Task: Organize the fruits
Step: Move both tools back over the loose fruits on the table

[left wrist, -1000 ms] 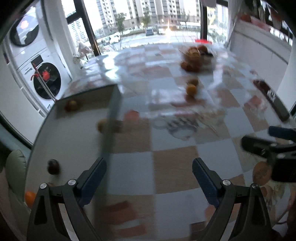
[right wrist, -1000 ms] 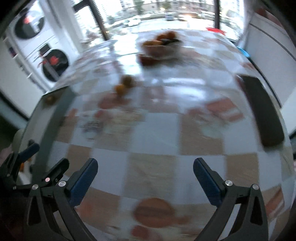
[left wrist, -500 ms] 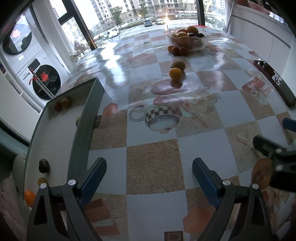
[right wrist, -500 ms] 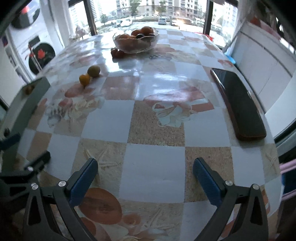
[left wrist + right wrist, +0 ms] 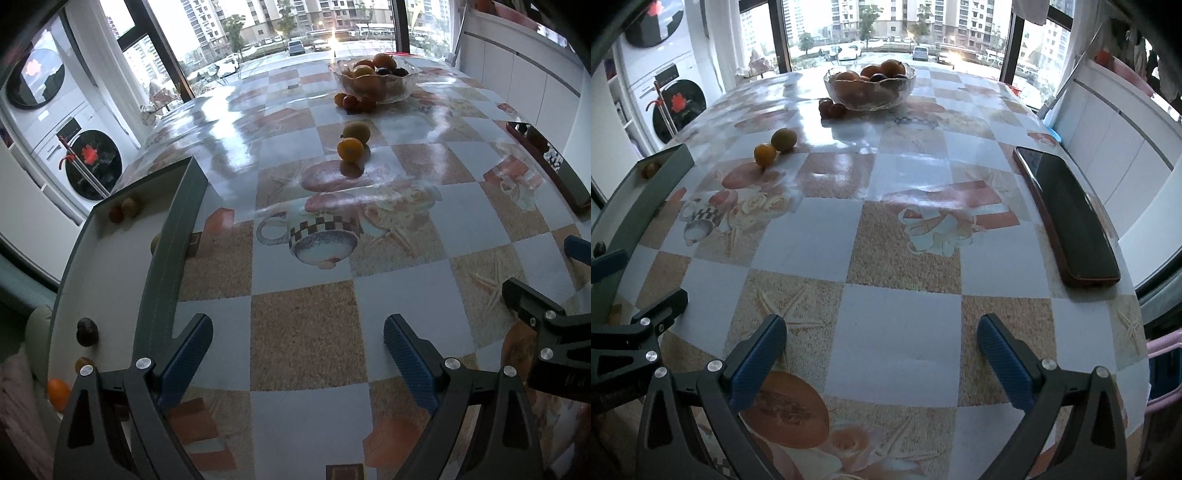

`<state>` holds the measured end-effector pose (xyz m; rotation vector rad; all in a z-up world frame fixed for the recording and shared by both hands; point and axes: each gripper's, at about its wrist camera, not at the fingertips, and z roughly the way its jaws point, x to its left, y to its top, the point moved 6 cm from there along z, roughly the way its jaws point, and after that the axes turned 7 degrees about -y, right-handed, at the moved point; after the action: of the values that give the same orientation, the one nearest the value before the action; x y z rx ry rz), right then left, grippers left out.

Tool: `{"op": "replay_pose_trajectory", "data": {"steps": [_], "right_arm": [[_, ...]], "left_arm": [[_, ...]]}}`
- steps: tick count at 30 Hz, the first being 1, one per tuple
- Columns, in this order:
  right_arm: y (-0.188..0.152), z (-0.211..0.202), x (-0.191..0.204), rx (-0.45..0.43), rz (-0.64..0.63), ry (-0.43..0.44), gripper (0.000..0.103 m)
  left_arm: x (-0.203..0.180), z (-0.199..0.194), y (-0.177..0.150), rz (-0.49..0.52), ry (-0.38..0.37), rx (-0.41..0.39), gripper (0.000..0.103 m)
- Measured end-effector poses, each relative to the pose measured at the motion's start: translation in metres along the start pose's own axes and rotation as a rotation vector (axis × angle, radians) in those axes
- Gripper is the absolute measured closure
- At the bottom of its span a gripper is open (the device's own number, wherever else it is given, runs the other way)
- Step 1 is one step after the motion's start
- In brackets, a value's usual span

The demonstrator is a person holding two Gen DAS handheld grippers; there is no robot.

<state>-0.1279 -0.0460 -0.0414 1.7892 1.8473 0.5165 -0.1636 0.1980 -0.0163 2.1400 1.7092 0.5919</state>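
A glass bowl [image 5: 375, 79] [image 5: 870, 86] full of fruit stands at the far end of the table, with small red fruits [image 5: 352, 101] [image 5: 832, 108] beside it. An orange [image 5: 349, 148] [image 5: 765, 154] and a greenish fruit [image 5: 356, 132] [image 5: 783, 139] lie mid-table. A grey tray [image 5: 173, 236] [image 5: 635, 206] on the left holds several small fruits [image 5: 86, 332]. My left gripper [image 5: 297, 354] is open and empty near the front edge. My right gripper [image 5: 881, 350] is open and empty beside it.
A dark phone [image 5: 1067, 210] [image 5: 546, 162] lies along the table's right edge. The tablecloth [image 5: 886, 229] is checkered with printed pictures. Washing machines [image 5: 74, 147] stand to the left. White cabinets [image 5: 1115, 147] stand to the right. Windows are behind the table.
Both views have steadied after blurred motion. The cameras have swung and risen a little, so the bowl and loose fruit sit clearer in view. Both grippers stay open.
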Motion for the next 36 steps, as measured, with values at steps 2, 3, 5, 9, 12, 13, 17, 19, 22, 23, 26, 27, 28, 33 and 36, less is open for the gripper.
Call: {"op": "replay_pose_trajectory", "data": {"steps": [2, 3, 5, 9, 12, 13, 17, 19, 22, 23, 26, 27, 28, 33, 36], "right_arm": [[0.0, 0.0, 0.0, -0.005, 0.001, -0.001, 0.0], [0.0, 0.0, 0.0, -0.008, 0.001, -0.001, 0.0], [0.001, 0.0, 0.001, -0.011, 0.0, -0.001, 0.0], [0.001, 0.0, 0.001, -0.022, 0.001, -0.002, 0.0], [0.001, 0.0, 0.001, -0.022, 0.0, -0.001, 0.0], [0.001, 0.0, 0.002, -0.022, 0.0, -0.001, 0.0], [0.001, 0.0, 0.002, -0.022, 0.0, -0.001, 0.0], [0.002, 0.0, 0.002, -0.016, -0.003, 0.0, 0.0], [0.005, 0.003, 0.003, 0.007, -0.02, 0.011, 0.0], [0.006, 0.004, 0.003, 0.011, -0.024, 0.013, 0.0], [0.013, 0.008, 0.003, 0.031, -0.023, 0.014, 0.0], [0.016, 0.01, 0.003, 0.04, -0.017, 0.013, 0.0], [0.02, 0.012, 0.002, 0.048, -0.007, 0.014, 0.0], [0.049, 0.021, 0.005, 0.082, 0.083, 0.115, 0.0], [0.072, 0.03, 0.016, 0.09, 0.098, 0.159, 0.0]], "left_arm": [[0.001, 0.002, 0.002, -0.013, -0.013, -0.013, 0.008], [0.001, 0.003, 0.003, -0.022, -0.019, -0.019, 0.005], [0.004, 0.006, 0.004, -0.045, -0.012, -0.024, 0.0], [0.008, 0.01, 0.004, -0.093, -0.057, -0.024, 0.0], [0.01, 0.012, 0.004, -0.113, -0.081, -0.027, 0.0], [0.011, 0.012, 0.003, -0.12, -0.087, -0.028, 0.0], [0.014, 0.016, 0.002, -0.152, -0.122, -0.028, 0.0], [0.015, 0.018, 0.002, -0.167, -0.139, -0.024, 0.0], [0.016, 0.022, 0.006, -0.175, -0.149, -0.025, 0.0], [0.016, 0.023, 0.007, -0.174, -0.15, -0.027, 0.0], [0.016, 0.024, 0.009, -0.174, -0.152, -0.034, 0.0], [0.016, 0.024, 0.01, -0.173, -0.153, -0.038, 0.0], [0.016, 0.025, 0.01, -0.172, -0.154, -0.042, 0.0], [0.016, 0.024, 0.01, -0.167, -0.156, -0.082, 0.0], [0.017, 0.024, 0.011, -0.168, -0.159, -0.09, 0.0]]}}
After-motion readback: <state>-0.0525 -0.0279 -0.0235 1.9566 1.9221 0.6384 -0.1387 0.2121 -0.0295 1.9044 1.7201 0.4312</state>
